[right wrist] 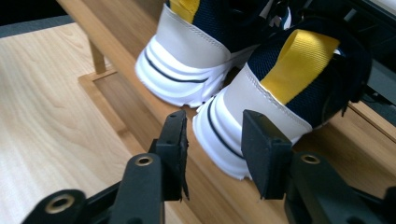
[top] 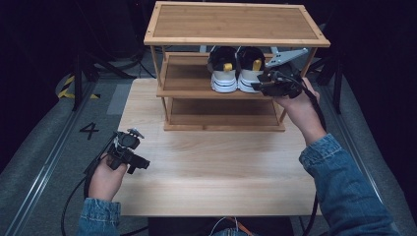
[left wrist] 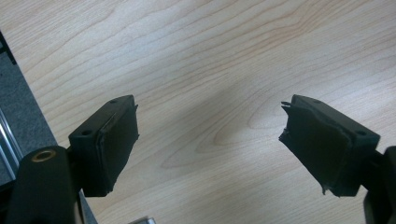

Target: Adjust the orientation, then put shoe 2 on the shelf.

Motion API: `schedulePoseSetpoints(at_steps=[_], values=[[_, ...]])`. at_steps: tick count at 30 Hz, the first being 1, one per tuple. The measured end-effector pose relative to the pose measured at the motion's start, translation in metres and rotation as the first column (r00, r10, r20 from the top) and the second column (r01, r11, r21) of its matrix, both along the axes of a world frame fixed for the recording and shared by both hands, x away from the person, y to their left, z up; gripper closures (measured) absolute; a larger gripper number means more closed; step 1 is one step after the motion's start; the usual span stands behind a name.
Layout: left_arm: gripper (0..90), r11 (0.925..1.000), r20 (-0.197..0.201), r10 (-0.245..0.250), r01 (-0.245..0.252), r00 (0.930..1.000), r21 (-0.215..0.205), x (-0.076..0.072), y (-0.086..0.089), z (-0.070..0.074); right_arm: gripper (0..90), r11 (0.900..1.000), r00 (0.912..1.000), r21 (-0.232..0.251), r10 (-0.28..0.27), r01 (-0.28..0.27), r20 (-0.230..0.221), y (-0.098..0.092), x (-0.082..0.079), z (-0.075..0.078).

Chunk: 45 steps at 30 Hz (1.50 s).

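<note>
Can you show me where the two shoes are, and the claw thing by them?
Left shoe [top: 223, 73], high view, on its white heel.
Right shoe [right wrist: 285, 60], right gripper view, on its yellow heel loop.
Right gripper [right wrist: 215, 149], right gripper view, midway between its open jaw tips.

Looks like a recording lab or studio: a light wooden table [top: 206, 167] is ringed by black darkness, grey carpet with metal floor rails [top: 44, 152] is seen lower left, plus hazard tape [top: 66, 86] and a painted 4 [top: 89, 130].
</note>
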<state>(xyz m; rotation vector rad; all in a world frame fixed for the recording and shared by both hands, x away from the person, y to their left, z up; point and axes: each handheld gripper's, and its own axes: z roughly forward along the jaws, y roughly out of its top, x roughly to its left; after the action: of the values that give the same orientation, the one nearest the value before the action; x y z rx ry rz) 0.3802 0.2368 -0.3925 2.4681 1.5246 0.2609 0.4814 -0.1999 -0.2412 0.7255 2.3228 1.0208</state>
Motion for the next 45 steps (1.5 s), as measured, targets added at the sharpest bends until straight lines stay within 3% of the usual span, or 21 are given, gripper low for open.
schedulePoseSetpoints(at_steps=[7, 12, 21, 28, 29, 32, 33, 34, 36, 38, 41, 45], values=[[17.8, 1.0000, 0.000, -0.010, 0.010, 1.0000, -0.002, 0.005, -0.004, 0.000, 57.9, 0.999, 0.9996, 0.038, 0.006, -0.005, -0.026, -0.020, -0.020, 0.003], [17.8, 0.9997, -0.001, -0.026, 0.026, 0.9997, 0.001, 0.009, -0.010, -0.001, 57.2, 0.999, 0.9994, 0.035, -0.003, 0.004, -0.034, -0.034, -0.029, -0.001], [17.8, 0.9990, -0.012, -0.044, 0.045, 0.9989, 0.006, 0.015, -0.014, -0.003, 57.2, 0.998, 0.9967, 0.060, -0.031, 0.035, -0.075, -0.066, -0.046, -0.019], [17.8, 0.9992, -0.005, -0.040, 0.040, 0.9992, -0.005, 0.016, -0.017, -0.002, 58.4, 0.994, 0.9918, 0.070, -0.073, 0.080, -0.105, -0.093, -0.056, -0.042], [17.8, 0.9984, 0.001, -0.056, 0.056, 0.9985, 0.013, 0.017, -0.016, -0.002, 58.4, 0.994, 0.9905, 0.071, -0.079, 0.088, -0.112, -0.097, -0.056, -0.046], [17.8, 0.9990, -0.008, -0.044, 0.044, 0.9990, -0.003, 0.018, -0.016, -0.003, 58.3, 0.989, 0.9814, 0.072, -0.116, 0.128, -0.153, -0.113, -0.058, -0.066], [17.8, 0.9990, -0.008, -0.044, 0.044, 0.9990, -0.003, 0.018, -0.016, -0.003, 58.3, 0.989, 0.9814, 0.072, -0.116, 0.128, -0.153, -0.113, -0.058, -0.066], [17.8, 0.9988, -0.009, -0.048, 0.048, 0.9988, -0.002, 0.018, -0.015, -0.004, 58.1, 0.986, 0.9751, 0.069, -0.140, 0.153, -0.173, -0.122, -0.059, -0.078], [17.8, 0.9987, -0.006, -0.050, 0.050, 0.9987, 0.008, 0.019, -0.015, -0.005, 58.1, 0.985, 0.9736, 0.066, -0.145, 0.158, -0.177, -0.124, -0.058, -0.081], [17.8, 0.9992, -0.014, -0.040, 0.040, 0.9991, -0.001, 0.019, -0.014, -0.006, 57.5, 0.981, 0.9623, 0.056, -0.173, 0.188, -0.210, -0.134, -0.058, -0.100], [17.8, 0.9994, -0.014, -0.035, 0.035, 0.9993, -0.003, 0.020, -0.012, -0.007, 56.4, 0.979, 0.9577, 0.044, -0.186, 0.200, -0.220, -0.138, -0.057, -0.110], [17.8, 0.9996, -0.011, -0.027, 0.027, 0.9996, -0.006, 0.021, -0.010, -0.011, 56.4, 0.972, 0.9384, 0.033, -0.216, 0.233, -0.270, -0.150, -0.055, -0.138]])
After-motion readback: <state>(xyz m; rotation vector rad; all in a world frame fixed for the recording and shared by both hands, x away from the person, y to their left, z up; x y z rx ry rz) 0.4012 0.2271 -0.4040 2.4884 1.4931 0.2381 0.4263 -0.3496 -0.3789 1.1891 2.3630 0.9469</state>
